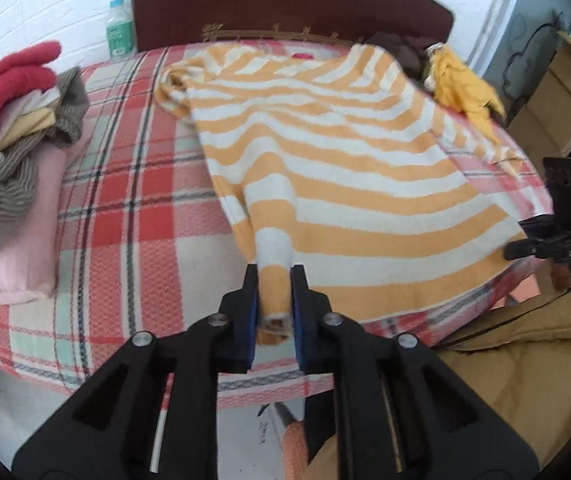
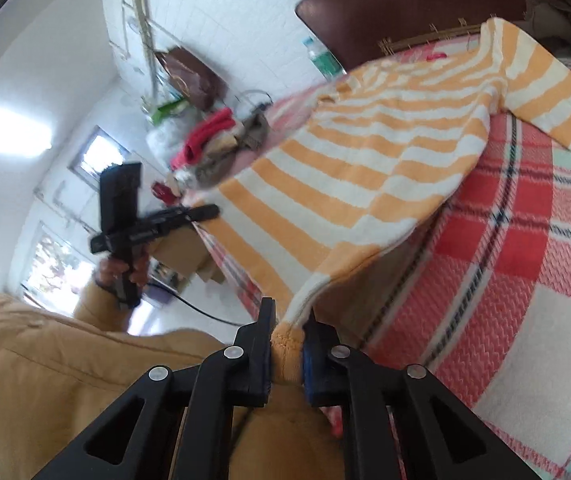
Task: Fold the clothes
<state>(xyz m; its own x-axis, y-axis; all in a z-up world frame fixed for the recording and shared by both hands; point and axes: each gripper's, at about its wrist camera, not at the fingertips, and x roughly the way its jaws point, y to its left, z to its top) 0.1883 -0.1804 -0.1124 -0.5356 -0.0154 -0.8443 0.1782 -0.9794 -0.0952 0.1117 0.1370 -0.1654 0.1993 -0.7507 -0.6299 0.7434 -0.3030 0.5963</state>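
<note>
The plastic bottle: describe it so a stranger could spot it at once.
Start at the dark brown headboard behind the plaid-covered bed. Just off its left end, against the white wall, stands the plastic bottle. It alone is clear and upright with a green label; everything nearby is cloth.

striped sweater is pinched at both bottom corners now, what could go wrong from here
1. The left gripper holds only a narrow bunched bit of the striped sweater, so the hem could slip out when lifted.
2. The right gripper bites just the hem's edge; a hard pull may free it.
3. The far sleeve lies near the yellow garment, and could drag it along or fold crooked.
</note>
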